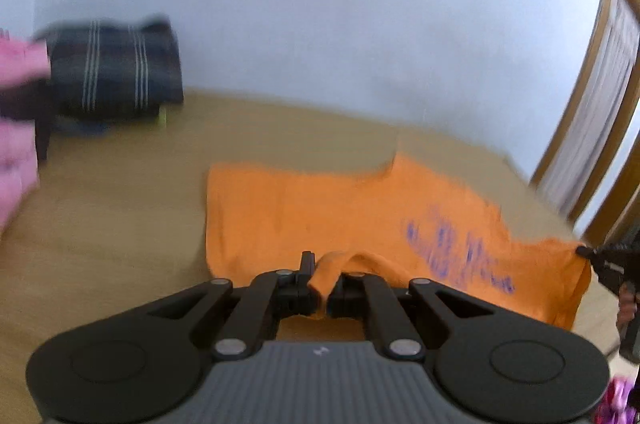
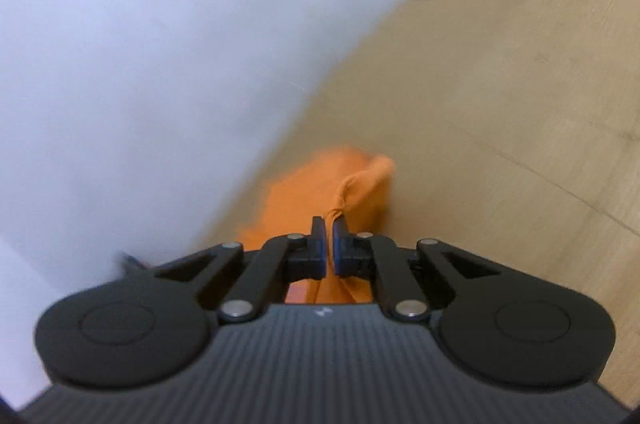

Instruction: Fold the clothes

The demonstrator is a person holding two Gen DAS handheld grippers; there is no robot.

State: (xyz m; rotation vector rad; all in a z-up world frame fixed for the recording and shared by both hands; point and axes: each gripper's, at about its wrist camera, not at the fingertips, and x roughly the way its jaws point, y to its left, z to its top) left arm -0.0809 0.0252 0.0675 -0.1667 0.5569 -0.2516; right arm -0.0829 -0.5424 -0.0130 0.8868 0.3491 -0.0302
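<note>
An orange T-shirt point(image 1: 340, 207) with a blue print lies spread on the wooden table point(image 1: 120, 224) in the left wrist view. My left gripper point(image 1: 325, 288) is shut on a bunched fold of its near edge. At the right edge of that view my right gripper point(image 1: 584, 250) pinches the shirt's far right corner. In the right wrist view the right gripper point(image 2: 329, 228) is shut on a twisted bit of the orange T-shirt point(image 2: 320, 183), which trails ahead over the table point(image 2: 500, 103). Both views are blurred.
A pile of folded clothes stands at the back left: a dark striped garment point(image 1: 116, 71) and pink cloth point(image 1: 16, 143). A pale wall point(image 1: 320, 3) runs behind the table. A wooden-framed door or window point(image 1: 600, 83) is at the right.
</note>
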